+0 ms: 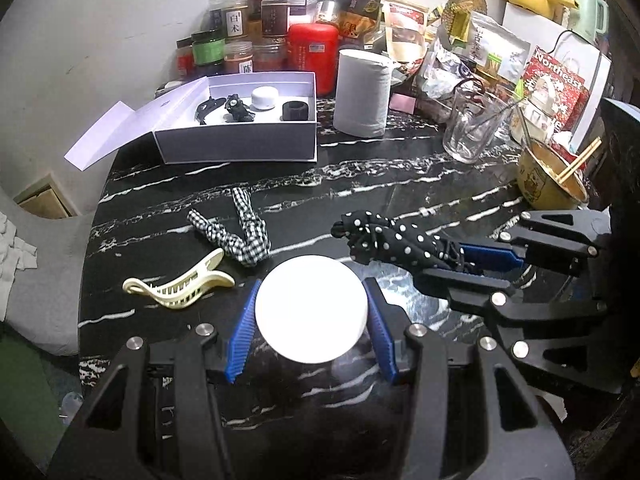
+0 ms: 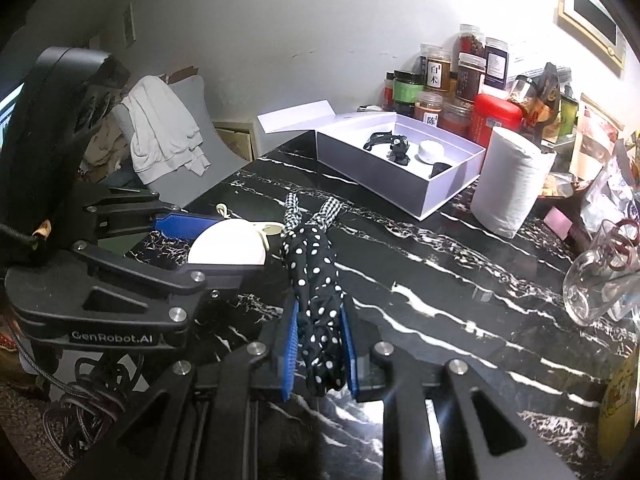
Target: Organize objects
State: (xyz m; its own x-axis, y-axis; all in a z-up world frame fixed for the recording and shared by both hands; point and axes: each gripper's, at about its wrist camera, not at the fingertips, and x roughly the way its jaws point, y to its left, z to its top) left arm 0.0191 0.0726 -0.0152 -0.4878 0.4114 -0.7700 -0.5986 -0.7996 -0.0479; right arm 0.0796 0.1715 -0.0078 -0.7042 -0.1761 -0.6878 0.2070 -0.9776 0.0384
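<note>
Black marble counter, cluttered along its back edge with jars and packets, open white box (image 1: 240,140) at the back left corner. Left gripper (image 1: 311,312) clamped on a round white lid (image 1: 311,308), right gripper (image 2: 319,344) pinched shut on a polka-dot scrunchie (image 2: 316,280), both lifted clear of the counter. Gingham scrunchie (image 1: 240,232) and cream hair claw (image 1: 180,286) left near the front edge. Carrying stage, by the look of it; next, travel to the box and release inside.
</note>
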